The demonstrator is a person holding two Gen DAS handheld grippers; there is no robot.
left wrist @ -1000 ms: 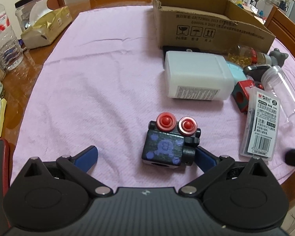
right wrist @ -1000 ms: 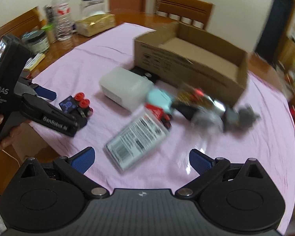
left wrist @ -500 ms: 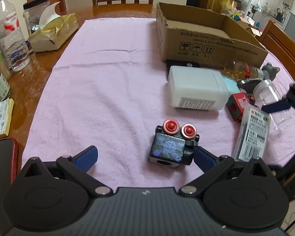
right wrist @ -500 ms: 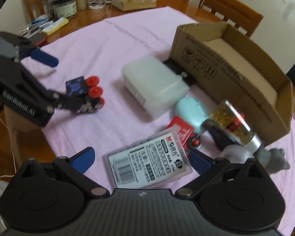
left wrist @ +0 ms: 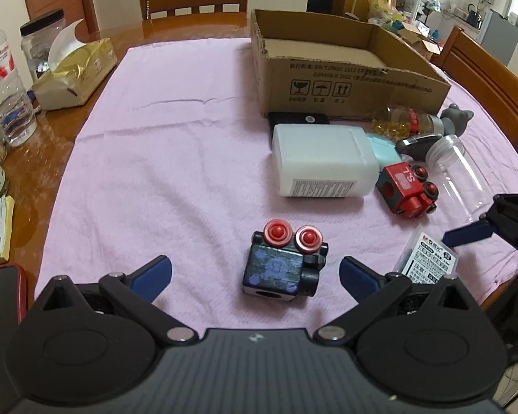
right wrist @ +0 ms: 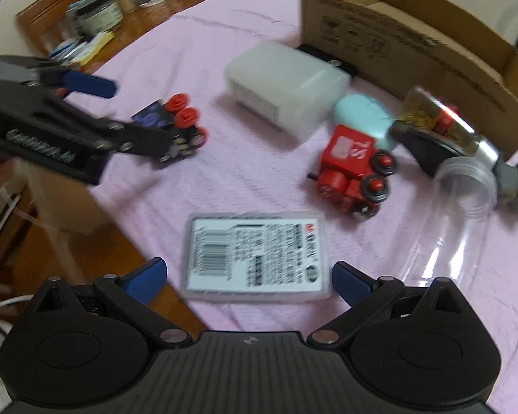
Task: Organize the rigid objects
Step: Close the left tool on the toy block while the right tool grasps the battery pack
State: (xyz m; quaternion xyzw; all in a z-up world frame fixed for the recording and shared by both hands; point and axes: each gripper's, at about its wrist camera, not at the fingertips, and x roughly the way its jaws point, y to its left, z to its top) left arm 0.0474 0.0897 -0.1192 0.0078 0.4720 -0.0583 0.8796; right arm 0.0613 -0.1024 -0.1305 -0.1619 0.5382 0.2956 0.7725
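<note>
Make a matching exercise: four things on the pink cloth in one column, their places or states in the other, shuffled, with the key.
Things
1. black toy train
2. red toy train
3. clear jar
4. cardboard box

Places or states
A. lying on its side, open mouth showing
B. between the open left gripper fingers
C. at the far side, open-topped
D. beside the white container

Pairs: 1-B, 2-D, 3-A, 4-C
</note>
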